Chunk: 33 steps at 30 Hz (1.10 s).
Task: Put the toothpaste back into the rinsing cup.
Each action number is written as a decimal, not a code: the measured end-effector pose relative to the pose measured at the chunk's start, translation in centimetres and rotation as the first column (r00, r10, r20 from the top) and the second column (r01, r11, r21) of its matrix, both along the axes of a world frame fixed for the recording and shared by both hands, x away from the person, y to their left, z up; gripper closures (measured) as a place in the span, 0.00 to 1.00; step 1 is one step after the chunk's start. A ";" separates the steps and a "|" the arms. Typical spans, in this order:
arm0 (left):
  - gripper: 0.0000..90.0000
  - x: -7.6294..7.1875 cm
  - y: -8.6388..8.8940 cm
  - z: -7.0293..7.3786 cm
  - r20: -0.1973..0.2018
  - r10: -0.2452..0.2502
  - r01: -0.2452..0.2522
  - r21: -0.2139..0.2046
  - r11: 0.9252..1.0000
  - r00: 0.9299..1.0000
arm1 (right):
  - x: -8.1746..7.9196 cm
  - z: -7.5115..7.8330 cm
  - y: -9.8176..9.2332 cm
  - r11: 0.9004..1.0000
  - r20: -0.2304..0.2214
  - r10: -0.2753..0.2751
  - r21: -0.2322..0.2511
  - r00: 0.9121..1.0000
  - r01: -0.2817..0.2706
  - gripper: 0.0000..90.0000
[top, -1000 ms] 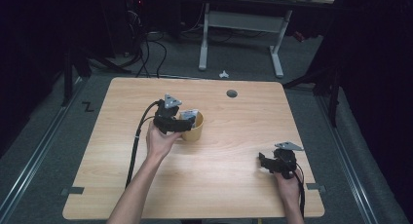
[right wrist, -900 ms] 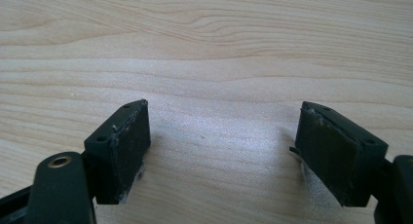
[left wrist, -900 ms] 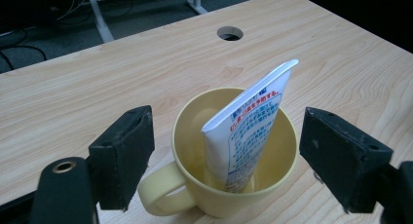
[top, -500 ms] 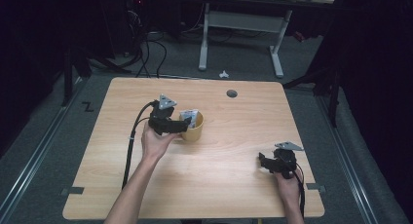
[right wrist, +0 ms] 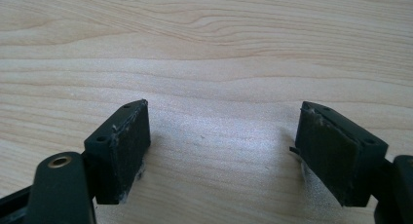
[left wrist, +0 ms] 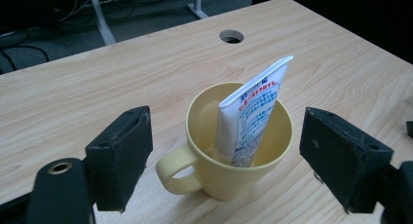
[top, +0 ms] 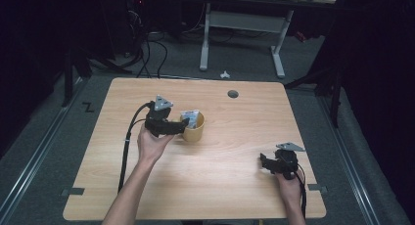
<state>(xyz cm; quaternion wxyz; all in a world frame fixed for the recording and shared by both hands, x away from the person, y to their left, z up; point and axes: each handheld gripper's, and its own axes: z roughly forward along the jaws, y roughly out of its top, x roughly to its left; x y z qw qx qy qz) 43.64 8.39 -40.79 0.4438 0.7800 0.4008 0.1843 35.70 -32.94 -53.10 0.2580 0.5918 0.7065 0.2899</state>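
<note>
The left gripper [left wrist: 224, 151] hangs with jaws apart, just short of the yellow mug [left wrist: 234, 151] on the table [top: 235, 186]; a tube [left wrist: 251, 119] leans upright inside it. The right gripper [right wrist: 221, 151], jaws apart and empty, rests near the table's right front corner.

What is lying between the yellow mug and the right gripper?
Nothing: in the high view, bare table separates the yellow mug from the right gripper.

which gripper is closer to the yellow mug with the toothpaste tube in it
Left. The left gripper sits right beside the yellow mug, jaws open; the right gripper rests far off near the table's front right corner.
</note>
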 end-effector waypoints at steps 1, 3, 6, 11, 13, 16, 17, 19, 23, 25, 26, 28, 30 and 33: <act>0.22 -0.1 0.1 0.1 0.000 0.000 0.000 -0.003 1.000 1.000 | 0.0 0.0 0.0 1.000 -0.001 -0.001 0.000 1.000 0.001 0.23; 0.22 -0.3 0.3 0.2 0.006 0.002 -0.002 -0.006 1.000 1.000 | 0.0 0.0 0.0 1.000 0.000 -0.002 0.002 1.000 0.002 0.23; 0.22 -0.5 0.6 0.5 0.014 0.005 -0.005 -0.005 1.000 1.000 | 0.0 0.0 0.0 1.000 0.001 -0.001 0.001 1.000 0.001 0.23; 0.22 -0.9 1.5 0.9 0.017 0.023 -0.022 -0.017 1.000 1.000 | 0.0 0.0 0.0 1.000 -0.001 -0.002 0.001 1.000 0.002 0.23; 0.22 -1.1 1.9 0.9 0.016 0.033 -0.032 -0.022 0.999 0.999 | 0.0 0.0 0.0 1.000 -0.002 -0.002 0.001 1.000 0.002 0.23; 0.22 -1.2 2.5 0.9 0.013 0.042 -0.042 -0.025 0.999 0.999 | 0.0 0.0 0.0 1.000 -0.001 -0.001 0.000 1.000 0.001 0.23; 0.22 -1.3 2.7 0.9 0.011 0.046 -0.045 -0.030 0.999 0.999 | 0.0 0.0 0.0 1.000 -0.001 -0.001 0.001 1.000 0.001 0.23; 0.23 -1.4 2.9 0.8 0.008 0.051 -0.051 -0.032 0.998 0.999 | 0.0 0.0 0.0 1.000 0.000 0.001 -0.001 1.000 -0.001 0.23; 0.23 -1.6 3.7 0.7 0.004 0.064 -0.064 -0.040 0.997 0.998 | 0.0 0.0 0.0 1.000 -0.001 -0.001 0.000 1.000 0.001 0.23; 0.23 -1.8 4.0 0.8 0.004 0.070 -0.070 -0.038 0.997 0.998 | 0.0 0.0 0.0 1.000 -0.001 -0.001 0.000 1.000 0.001 0.23; 0.23 -1.9 4.1 0.8 0.007 0.073 -0.073 -0.041 0.996 0.997 | 0.0 0.0 0.0 1.000 0.000 0.000 0.000 1.000 0.000 0.23; 0.23 -2.0 4.5 0.9 0.010 0.079 -0.078 -0.042 0.996 0.997 | 0.0 0.0 0.0 1.000 -0.001 0.000 0.000 1.000 0.000 0.23; 0.23 -2.2 4.9 0.9 0.009 0.084 -0.084 -0.053 0.995 0.996 | 0.0 0.0 0.0 1.000 -0.001 0.000 0.000 1.000 0.000 0.23; 0.23 -2.4 5.4 0.9 0.007 0.095 -0.095 -0.069 0.993 0.995 | 0.0 0.0 0.0 1.000 -0.001 0.000 0.000 1.000 0.000 0.23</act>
